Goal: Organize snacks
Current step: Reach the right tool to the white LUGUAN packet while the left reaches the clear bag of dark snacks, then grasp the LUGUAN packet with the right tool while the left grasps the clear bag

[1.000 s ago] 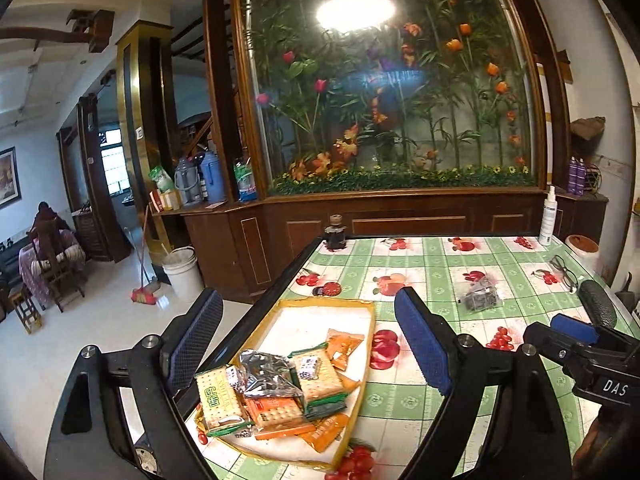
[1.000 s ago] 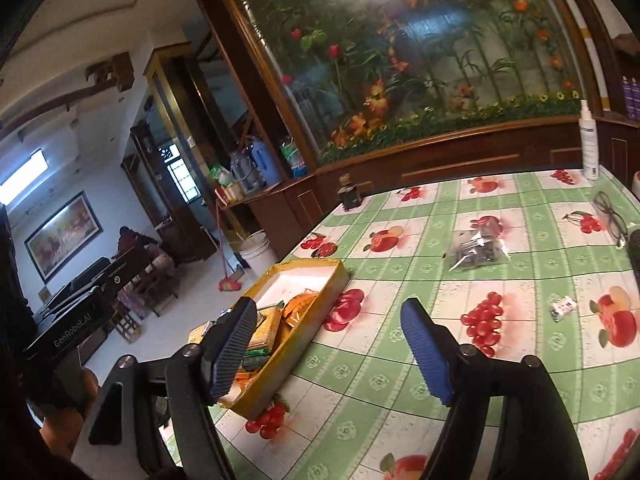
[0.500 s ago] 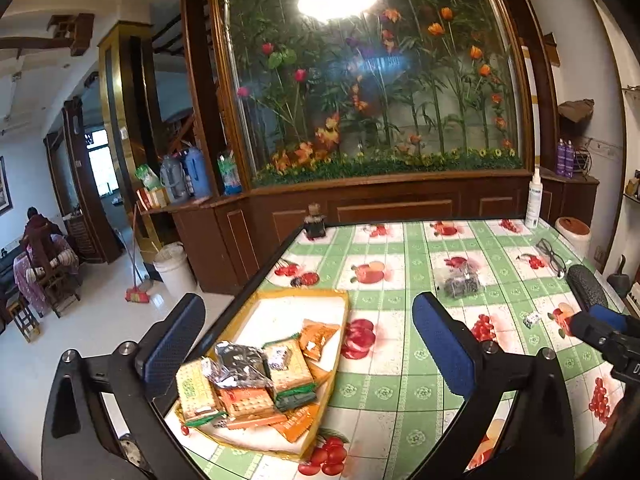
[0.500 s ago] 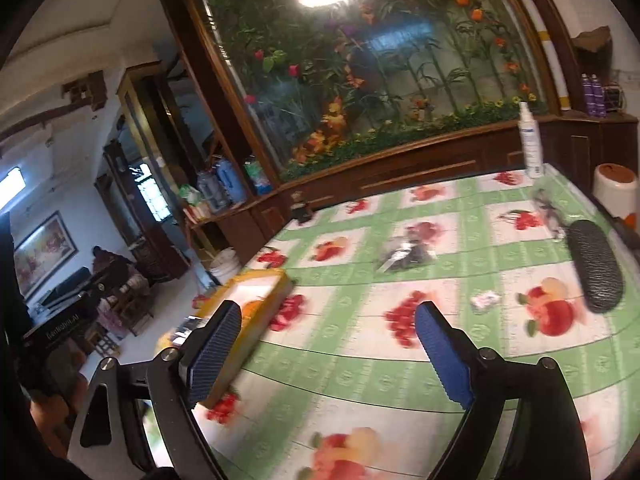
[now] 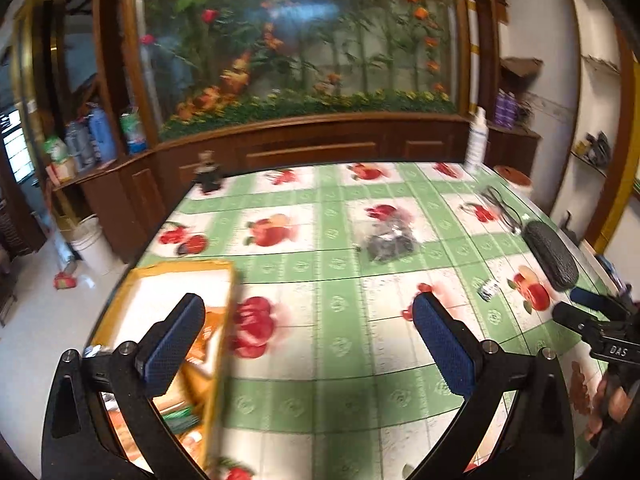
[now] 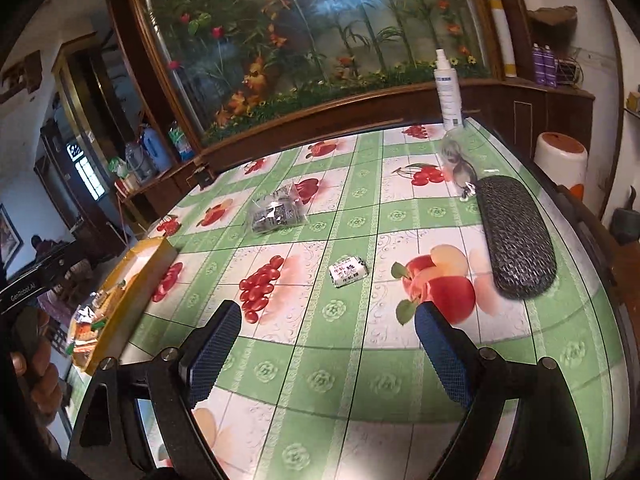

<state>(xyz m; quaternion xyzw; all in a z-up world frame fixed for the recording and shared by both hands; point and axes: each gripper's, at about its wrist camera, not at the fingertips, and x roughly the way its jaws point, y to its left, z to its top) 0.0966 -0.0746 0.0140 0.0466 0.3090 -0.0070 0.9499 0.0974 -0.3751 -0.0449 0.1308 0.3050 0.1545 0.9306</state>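
Observation:
A yellow tray (image 5: 224, 304) with several snack packets lies at the table's left edge; it also shows in the right wrist view (image 6: 156, 256). A small white wrapped candy (image 6: 347, 272) lies on the fruit-print tablecloth, just ahead of my right gripper (image 6: 326, 354), which is open and empty. The candy also shows in the left wrist view (image 5: 488, 290). A clear bag of dark snacks (image 6: 276, 212) lies further back mid-table, and shows in the left wrist view (image 5: 388, 242). My left gripper (image 5: 308, 344) is open and empty, its left finger over the tray.
A black glasses case (image 6: 514, 236) lies at the right edge, with glasses (image 6: 460, 164) and a white spray bottle (image 6: 448, 88) behind it. A small dark jar (image 5: 208, 176) stands at the far left corner. A wooden cabinet with a flower display backs the table.
Both grippers have swung right and tilted down towards the table. The candy and glasses case now sit closer in the right wrist view. The tray has slid to the left in both views.

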